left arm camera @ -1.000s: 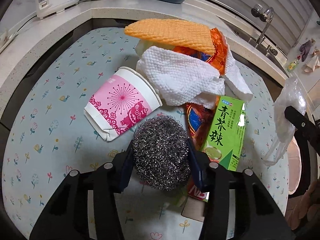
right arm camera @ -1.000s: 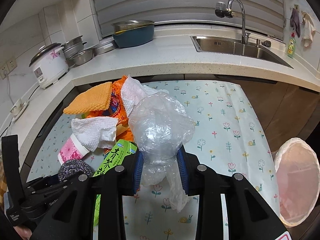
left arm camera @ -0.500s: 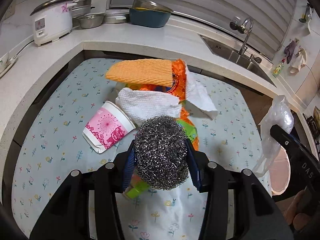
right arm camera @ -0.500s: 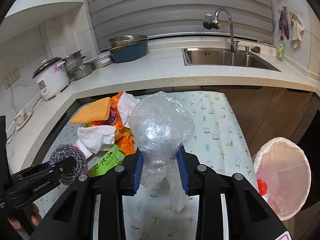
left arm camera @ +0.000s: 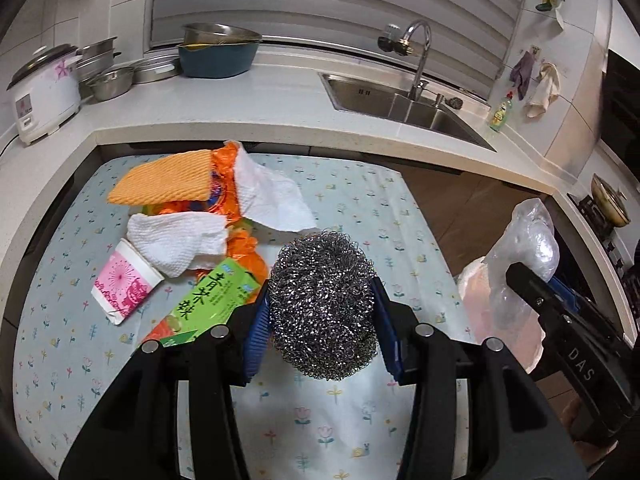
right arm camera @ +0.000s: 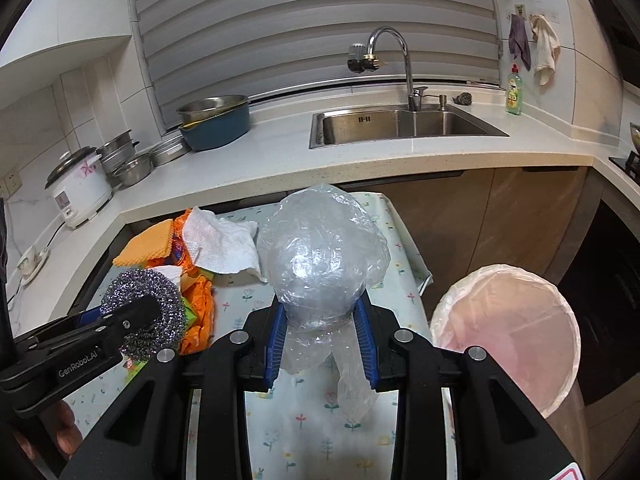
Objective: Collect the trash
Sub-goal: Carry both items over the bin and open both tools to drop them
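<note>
My left gripper (left arm camera: 320, 316) is shut on a steel wool scourer (left arm camera: 323, 304), held above the flowered table cover (left arm camera: 348, 200); the scourer (right arm camera: 146, 314) also shows at the left of the right wrist view. My right gripper (right arm camera: 323, 328) is shut on a crumpled clear plastic bag (right arm camera: 322, 256), whose tail hangs below the pads. The same bag (left arm camera: 524, 264) appears at the right of the left wrist view. A bin lined with a pink bag (right arm camera: 508, 336) stands on the floor right of the table. A trash pile lies on the table: orange cloth (left arm camera: 164, 178), paper towels (left arm camera: 180, 240), pink paper cup (left arm camera: 122, 288), green carton (left arm camera: 208, 304).
A counter (right arm camera: 256, 160) wraps around behind the table, with a sink (right arm camera: 400, 126) and tap, a blue basin (right arm camera: 218, 126), metal bowls and a rice cooker (right arm camera: 80, 188). Wooden cabinet fronts (right arm camera: 472, 220) stand behind the bin.
Both grippers have risen and swung right, away from the trash pile and towards the bin. The scourer and the plastic bag stay gripped. The bin has come into fuller view.
</note>
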`<control>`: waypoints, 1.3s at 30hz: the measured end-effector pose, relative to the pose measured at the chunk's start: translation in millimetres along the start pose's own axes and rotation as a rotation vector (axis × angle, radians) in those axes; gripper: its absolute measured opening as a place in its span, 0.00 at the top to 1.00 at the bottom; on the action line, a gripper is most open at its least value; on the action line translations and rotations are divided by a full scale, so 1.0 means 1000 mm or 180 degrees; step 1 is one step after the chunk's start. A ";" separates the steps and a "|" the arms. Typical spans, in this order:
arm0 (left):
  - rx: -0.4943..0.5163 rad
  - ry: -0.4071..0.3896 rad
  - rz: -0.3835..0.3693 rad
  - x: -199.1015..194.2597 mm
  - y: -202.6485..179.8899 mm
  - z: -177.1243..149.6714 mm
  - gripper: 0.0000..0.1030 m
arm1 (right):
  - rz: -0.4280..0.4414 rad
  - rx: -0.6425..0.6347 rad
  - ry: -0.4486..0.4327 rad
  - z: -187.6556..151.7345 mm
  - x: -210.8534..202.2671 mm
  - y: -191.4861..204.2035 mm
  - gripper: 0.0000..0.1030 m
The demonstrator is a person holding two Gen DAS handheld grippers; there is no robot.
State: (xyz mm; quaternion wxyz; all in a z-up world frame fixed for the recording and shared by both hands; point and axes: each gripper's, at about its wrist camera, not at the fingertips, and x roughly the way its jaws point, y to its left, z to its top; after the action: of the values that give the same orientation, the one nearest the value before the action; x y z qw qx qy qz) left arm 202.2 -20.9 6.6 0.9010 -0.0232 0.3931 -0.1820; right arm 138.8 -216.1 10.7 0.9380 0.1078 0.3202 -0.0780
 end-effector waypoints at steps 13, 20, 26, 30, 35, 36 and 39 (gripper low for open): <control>0.0448 0.0076 -0.0387 0.022 -0.103 0.003 0.56 | -0.0357 0.0311 -0.0016 -0.006 -0.017 -0.082 0.71; 0.0663 0.0205 -0.0604 0.040 -0.152 -0.003 0.56 | -0.0534 0.0455 -0.0010 -0.011 -0.023 -0.118 0.71; 0.0830 0.0360 -0.0852 0.057 -0.192 -0.009 0.56 | -0.0689 0.0612 0.0008 -0.018 -0.026 -0.149 0.71; 0.0896 0.0477 -0.0979 0.072 -0.212 -0.014 0.56 | -0.0782 0.0700 0.0013 -0.021 -0.027 -0.167 0.71; 0.0971 0.0572 -0.1088 0.087 -0.234 -0.019 0.54 | -0.0873 0.0787 0.0022 -0.025 -0.028 -0.186 0.71; 0.0976 0.0581 -0.1110 0.089 -0.237 -0.019 0.52 | -0.0886 0.0799 0.0023 -0.025 -0.027 -0.189 0.71; 0.0961 0.0568 -0.1137 0.092 -0.242 -0.018 0.52 | -0.0922 0.0816 0.0016 -0.025 -0.027 -0.195 0.70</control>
State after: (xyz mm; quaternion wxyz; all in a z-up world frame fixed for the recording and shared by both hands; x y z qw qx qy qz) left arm 171.8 -277.0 -25.1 0.8095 0.0587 0.4291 -0.3964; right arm 61.6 -396.2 -21.6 0.8947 0.1793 0.3221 -0.2521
